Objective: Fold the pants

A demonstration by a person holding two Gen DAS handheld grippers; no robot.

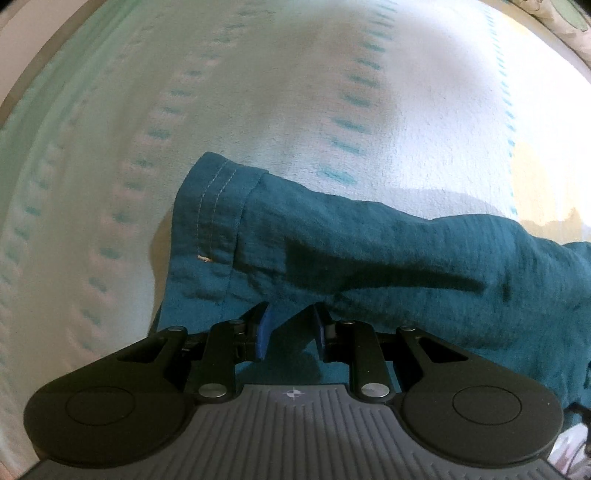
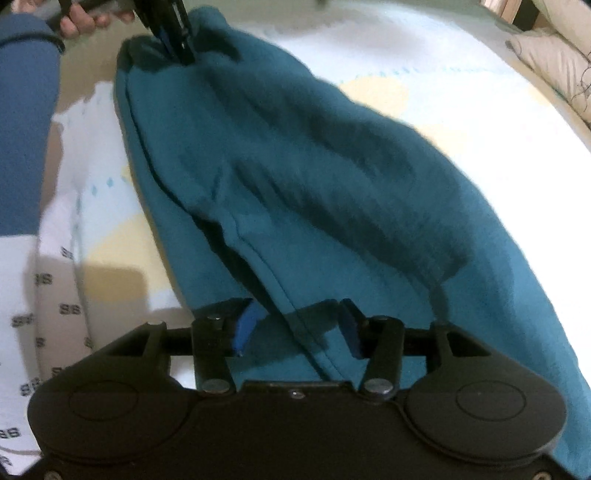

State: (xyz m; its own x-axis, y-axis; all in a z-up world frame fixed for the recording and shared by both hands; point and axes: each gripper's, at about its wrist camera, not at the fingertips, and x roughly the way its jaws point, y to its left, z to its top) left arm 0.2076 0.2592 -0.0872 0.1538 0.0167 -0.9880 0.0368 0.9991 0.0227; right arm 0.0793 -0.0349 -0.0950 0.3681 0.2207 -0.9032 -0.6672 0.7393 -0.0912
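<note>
Teal pants [image 2: 295, 177] lie spread and rumpled across a pale blanket [image 1: 258, 92] marked with rows of small turquoise dashes and yellow patches. One stitched hem end [image 1: 218, 206] sits flat on the blanket, its double seam line visible, with a short loose thread below it.

Left gripper [image 1: 290, 325]: jaws nearly together, blue pads pinching a raised ridge of pants cloth. In the right wrist view the same gripper [image 2: 177, 40] stands at the far end of the pants, pinching cloth there, with a hand [image 2: 85, 22] on its handle.

Right gripper [image 2: 295, 332]: jaws apart over the near end of the pants; a seamed fold runs between the pads, not pressed.

Blue sleeve [image 2: 26, 129] at the left edge. Beige cushion [image 2: 554, 62] at the blanket's far right corner.
</note>
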